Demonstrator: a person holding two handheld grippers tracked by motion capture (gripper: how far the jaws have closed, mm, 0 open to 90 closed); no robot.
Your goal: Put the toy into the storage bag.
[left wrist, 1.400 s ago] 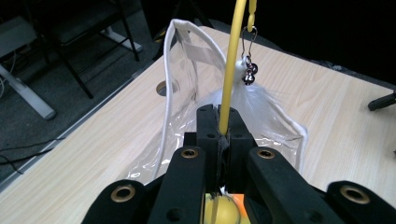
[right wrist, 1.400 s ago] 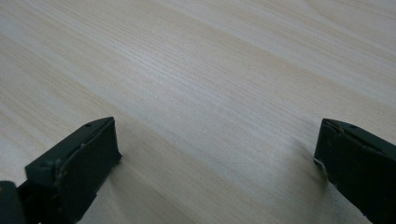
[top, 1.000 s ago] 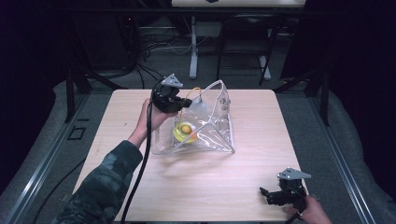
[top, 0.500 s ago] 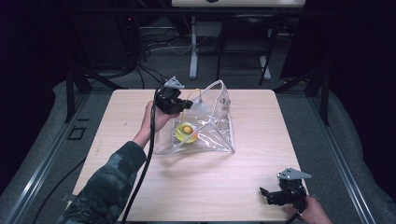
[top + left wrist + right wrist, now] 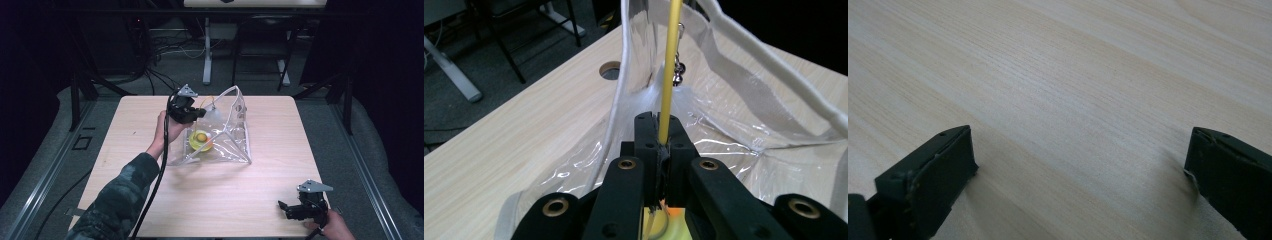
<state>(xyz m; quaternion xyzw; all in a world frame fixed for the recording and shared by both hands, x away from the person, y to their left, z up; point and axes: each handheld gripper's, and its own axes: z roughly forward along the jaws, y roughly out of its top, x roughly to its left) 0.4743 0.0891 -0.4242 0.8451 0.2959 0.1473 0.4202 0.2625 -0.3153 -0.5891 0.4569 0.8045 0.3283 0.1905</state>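
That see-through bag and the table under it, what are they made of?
The bag looks like clear, glossy soft plastic: it creases, glints and shows the table through it, with white, probably fabric, edging. The table shows pale matte wood grain, perhaps only laminate.

no text, label, brand, number or sign could be read anywhere in these views.
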